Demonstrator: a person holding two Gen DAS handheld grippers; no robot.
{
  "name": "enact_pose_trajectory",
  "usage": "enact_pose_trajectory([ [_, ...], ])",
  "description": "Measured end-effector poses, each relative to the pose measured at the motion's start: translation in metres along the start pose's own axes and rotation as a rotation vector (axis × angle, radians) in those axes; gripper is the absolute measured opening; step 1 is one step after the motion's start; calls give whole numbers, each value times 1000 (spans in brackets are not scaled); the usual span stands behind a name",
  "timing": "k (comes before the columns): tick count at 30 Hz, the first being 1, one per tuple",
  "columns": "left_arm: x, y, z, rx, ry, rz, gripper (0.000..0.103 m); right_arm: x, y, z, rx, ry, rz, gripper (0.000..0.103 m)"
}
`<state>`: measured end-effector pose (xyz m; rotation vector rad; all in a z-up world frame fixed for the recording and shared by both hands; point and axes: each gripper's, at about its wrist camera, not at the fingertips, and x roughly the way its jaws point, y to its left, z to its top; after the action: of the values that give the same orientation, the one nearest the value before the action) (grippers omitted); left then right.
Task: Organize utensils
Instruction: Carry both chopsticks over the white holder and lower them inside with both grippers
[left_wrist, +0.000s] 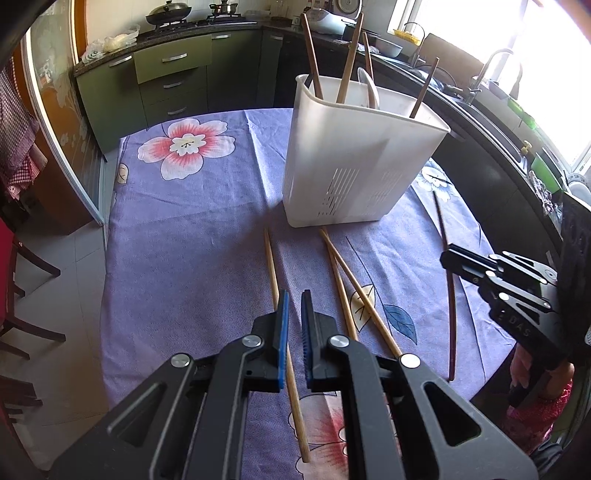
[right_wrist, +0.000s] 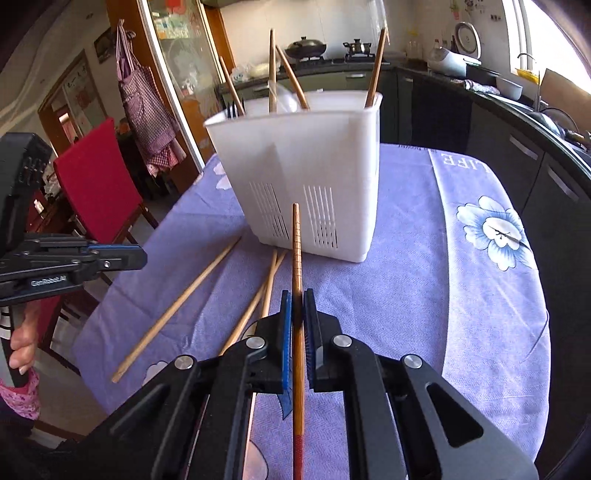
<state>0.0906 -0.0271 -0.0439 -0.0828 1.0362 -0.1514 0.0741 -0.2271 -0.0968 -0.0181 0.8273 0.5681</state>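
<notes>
A white slotted utensil holder (left_wrist: 354, 155) (right_wrist: 306, 177) stands on the purple flowered tablecloth (left_wrist: 184, 240). Several chopsticks and a spoon stick out of it. My right gripper (right_wrist: 297, 295) is shut on a dark reddish-brown chopstick (right_wrist: 296, 251) (left_wrist: 451, 314), whose tip points at the holder's near wall. In the left wrist view the right gripper (left_wrist: 445, 256) comes in from the right edge. My left gripper (left_wrist: 294, 295) (right_wrist: 142, 258) is shut with nothing between its blue pads; it hovers over a light wooden chopstick (left_wrist: 271, 266). Two more light chopsticks (left_wrist: 347, 280) (right_wrist: 258, 295) lie crossed in front of the holder.
A single light chopstick (right_wrist: 177, 306) lies toward the table's left edge in the right wrist view. A red chair (right_wrist: 96, 173) stands beside the table. Dark kitchen cabinets (left_wrist: 170, 85) and a counter with a sink (left_wrist: 491, 74) ring the far side. A person's hand (right_wrist: 22, 347) grips the left handle.
</notes>
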Motion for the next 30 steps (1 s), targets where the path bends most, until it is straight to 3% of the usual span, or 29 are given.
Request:
enact_pose_trajectory([
  [5, 3, -1, 1, 9, 19, 22, 6, -43, -3, 3, 19, -85, 3, 7],
  [10, 52, 9, 10, -29, 145, 44, 8, -68, -4, 5, 22, -124, -1, 7],
  [16, 106, 15, 21, -66, 226, 79, 10, -74, -6, 2, 32, -129, 1, 7],
  [22, 116, 8, 25, -50, 221, 142, 9, -72, -14, 0, 48, -130, 7, 7],
  [25, 112, 5, 22, -39, 219, 123, 6, -71, -15, -1, 51, -133, 13, 7],
  [30, 71, 1, 24, -34, 110, 94, 6, -79, -16, 1, 54, -160, 17, 7],
])
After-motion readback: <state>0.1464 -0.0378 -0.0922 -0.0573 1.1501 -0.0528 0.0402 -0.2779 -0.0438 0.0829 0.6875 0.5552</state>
